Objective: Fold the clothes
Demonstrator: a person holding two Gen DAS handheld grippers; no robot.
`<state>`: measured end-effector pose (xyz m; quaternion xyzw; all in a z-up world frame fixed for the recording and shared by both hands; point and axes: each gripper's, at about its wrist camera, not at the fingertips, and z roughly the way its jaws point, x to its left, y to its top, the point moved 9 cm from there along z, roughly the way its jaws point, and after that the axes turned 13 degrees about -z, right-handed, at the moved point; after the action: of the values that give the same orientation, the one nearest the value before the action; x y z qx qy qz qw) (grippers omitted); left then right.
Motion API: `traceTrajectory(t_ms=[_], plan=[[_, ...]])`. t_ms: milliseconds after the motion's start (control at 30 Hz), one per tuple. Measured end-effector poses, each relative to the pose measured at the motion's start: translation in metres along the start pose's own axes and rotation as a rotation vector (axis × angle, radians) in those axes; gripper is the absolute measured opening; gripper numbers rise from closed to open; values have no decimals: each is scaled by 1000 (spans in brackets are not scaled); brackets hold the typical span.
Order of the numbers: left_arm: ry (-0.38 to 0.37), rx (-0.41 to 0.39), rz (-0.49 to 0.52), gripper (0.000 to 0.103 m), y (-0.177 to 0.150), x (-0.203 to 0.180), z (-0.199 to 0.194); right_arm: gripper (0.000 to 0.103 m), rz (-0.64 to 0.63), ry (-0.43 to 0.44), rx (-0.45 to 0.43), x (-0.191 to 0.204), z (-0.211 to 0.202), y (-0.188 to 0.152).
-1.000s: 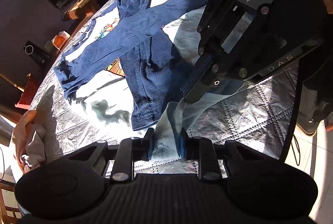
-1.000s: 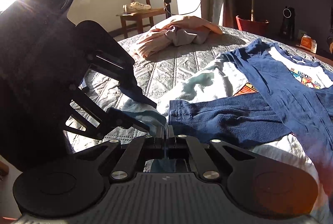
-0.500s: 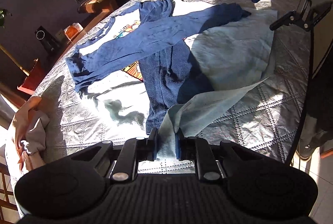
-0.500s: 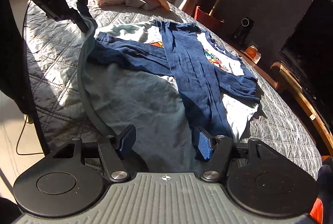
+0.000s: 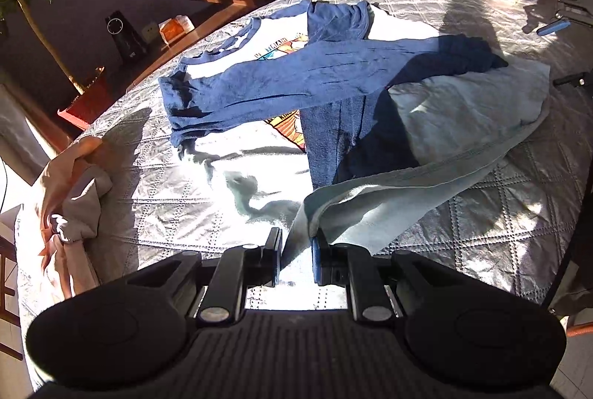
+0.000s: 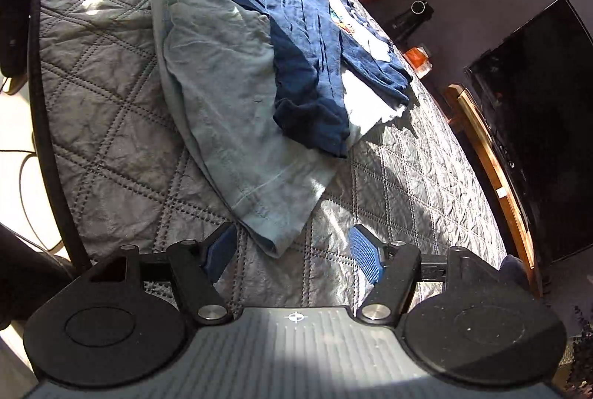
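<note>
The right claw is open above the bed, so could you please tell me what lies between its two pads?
In the right wrist view, the right claw frames the shirt's pale hem corner and bare grey quilt; neither pad touches the cloth.

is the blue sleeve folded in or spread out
Folded in: the long blue sleeve lies across the white shirt front, over its print.

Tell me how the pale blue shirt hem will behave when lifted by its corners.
Probably floppy: the pale blue shirt already sags in a limp strip from the left hand-held gripper. Likely light, since one pinch holds it up. Its free corner lies between the open right hand-held gripper's pads and may crease.
</note>
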<state>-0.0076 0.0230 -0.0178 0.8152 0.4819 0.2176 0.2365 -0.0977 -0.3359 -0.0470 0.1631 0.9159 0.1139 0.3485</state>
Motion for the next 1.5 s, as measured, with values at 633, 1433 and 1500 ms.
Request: traceTrajectory(t_ms=[633,1433,1500], plan=[[17,8,-44,14,-2,13,1,2,374,114,-102,-20,-12,2],[-54,-9,-268,10,-14,23,-41,1,909,193,-217,-14,-62,-18],[-58,-14,-286,10,-13,24,-45,1,927,183,-226,-17,-68,-19]])
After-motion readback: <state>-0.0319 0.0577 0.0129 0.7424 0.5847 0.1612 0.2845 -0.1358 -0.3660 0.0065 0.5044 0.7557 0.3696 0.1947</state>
